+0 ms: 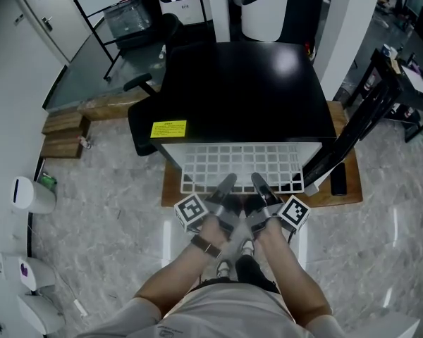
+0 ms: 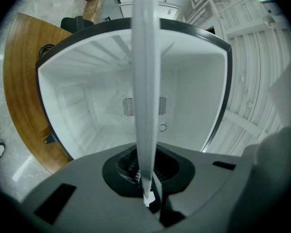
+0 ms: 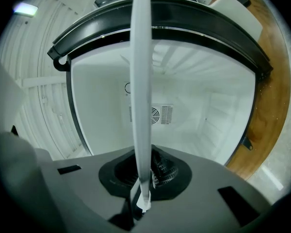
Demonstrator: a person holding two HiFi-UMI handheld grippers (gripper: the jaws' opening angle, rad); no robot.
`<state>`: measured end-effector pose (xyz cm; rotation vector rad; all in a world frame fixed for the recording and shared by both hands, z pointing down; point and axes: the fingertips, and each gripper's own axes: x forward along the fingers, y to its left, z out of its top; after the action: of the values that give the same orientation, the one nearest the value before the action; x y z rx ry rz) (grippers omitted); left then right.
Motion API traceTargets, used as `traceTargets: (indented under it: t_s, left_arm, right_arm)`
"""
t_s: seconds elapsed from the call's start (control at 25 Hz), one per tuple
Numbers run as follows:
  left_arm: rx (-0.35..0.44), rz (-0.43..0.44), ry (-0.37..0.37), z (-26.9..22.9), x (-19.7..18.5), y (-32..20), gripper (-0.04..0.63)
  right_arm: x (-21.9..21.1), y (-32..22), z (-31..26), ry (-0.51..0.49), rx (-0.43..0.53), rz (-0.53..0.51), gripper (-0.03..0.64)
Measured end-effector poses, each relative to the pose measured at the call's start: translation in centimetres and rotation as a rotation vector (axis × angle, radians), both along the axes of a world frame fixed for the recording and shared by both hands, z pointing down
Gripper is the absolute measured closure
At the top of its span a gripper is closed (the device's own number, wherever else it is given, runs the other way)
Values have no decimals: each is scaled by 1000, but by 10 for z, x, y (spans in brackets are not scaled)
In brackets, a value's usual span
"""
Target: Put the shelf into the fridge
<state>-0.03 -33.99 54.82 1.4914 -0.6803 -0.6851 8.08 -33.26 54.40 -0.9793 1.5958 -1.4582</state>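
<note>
A white wire shelf (image 1: 240, 164) sticks out of the front of the black fridge (image 1: 247, 83), its back part inside the opening. My left gripper (image 1: 227, 185) and right gripper (image 1: 259, 185) sit side by side at the shelf's front edge, each shut on it. In the left gripper view the shelf (image 2: 144, 81) runs edge-on as a white band from my left gripper (image 2: 148, 198) into the white fridge interior (image 2: 97, 110). The right gripper view shows the same: the shelf (image 3: 141, 81) clamped in my right gripper (image 3: 141, 200), with the fridge's back wall and vent (image 3: 157, 114) behind.
The fridge stands on a wooden platform (image 1: 345, 196). Its black door (image 1: 338, 150) hangs open at the right. A black office chair (image 1: 144, 125) is close on the left, with wooden steps (image 1: 63, 136) beyond it. A yellow label (image 1: 168, 129) marks the fridge's top edge.
</note>
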Motion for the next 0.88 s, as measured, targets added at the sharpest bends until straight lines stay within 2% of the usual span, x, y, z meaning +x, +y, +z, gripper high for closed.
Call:
traceTargets:
  t_s: [0.32,0.88]
  left_arm:
    - [35,6,55,-11,7,-28,569]
    - [50,-13,51,-14,9,-77,569]
  right_arm:
    - [2,-27,1,-11,5,1,571]
    - [6,-76,-2,-16,16,8,571]
